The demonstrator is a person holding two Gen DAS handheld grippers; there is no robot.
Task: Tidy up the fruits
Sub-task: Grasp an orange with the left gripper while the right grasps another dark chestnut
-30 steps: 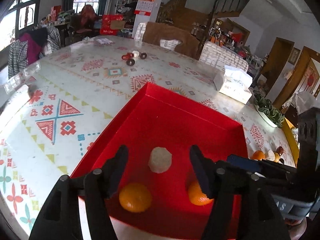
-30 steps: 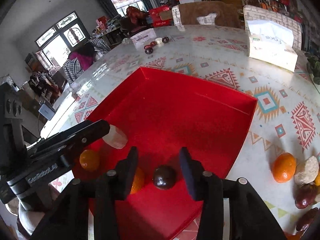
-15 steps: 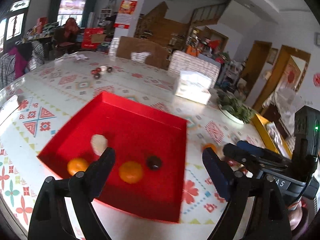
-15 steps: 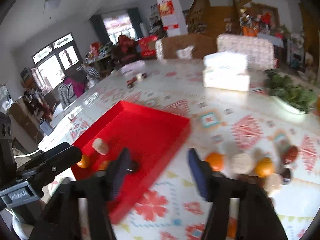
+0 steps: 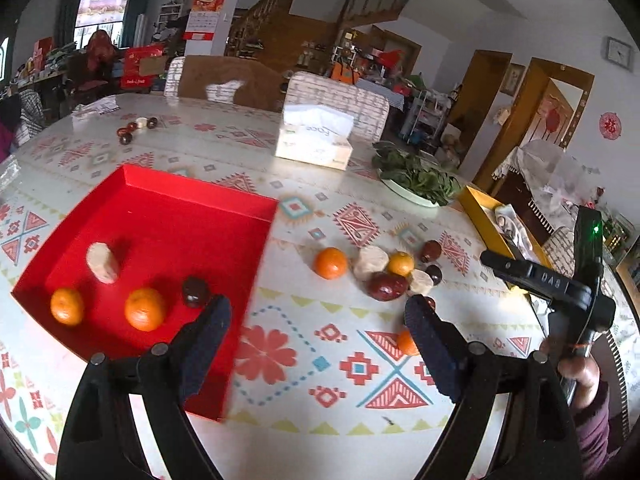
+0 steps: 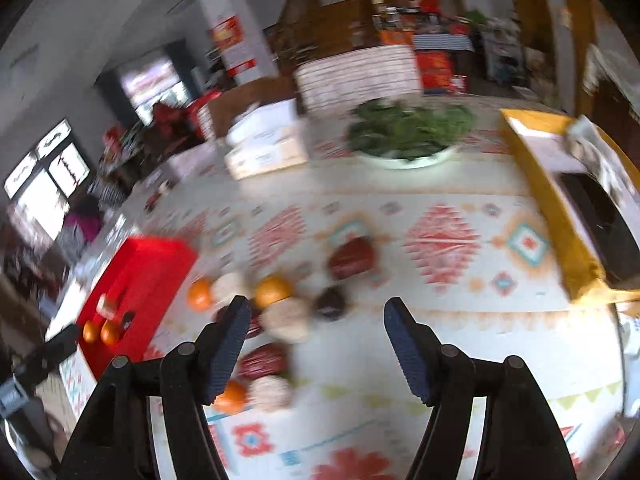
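A red tray (image 5: 168,208) lies at the left and holds two oranges (image 5: 144,309), a white chunk (image 5: 102,262) and a dark fruit (image 5: 195,291). Right of it, loose fruit lies on the patterned tablecloth: an orange (image 5: 330,263), a white chunk (image 5: 372,262), a red date (image 5: 386,286) and several more. My left gripper (image 5: 318,316) hangs open over bare cloth between tray and pile, holding nothing. My right gripper (image 6: 316,312) is open and empty above the pile, over a dark fruit (image 6: 330,304) and a white chunk (image 6: 286,318). The right wrist view is blurred.
A tissue box (image 5: 316,140), a plate of greens (image 5: 416,180) and a yellow box (image 6: 552,200) stand beyond the pile. A few small fruits (image 5: 134,130) lie far back left. Chairs line the table's far edge. A hand (image 5: 580,372) holds the right gripper's handle.
Both grippers swung right, from over the red tray to the loose fruit. Their jaws spread wider. The dark fruit that lay between the right fingers stays in the tray.
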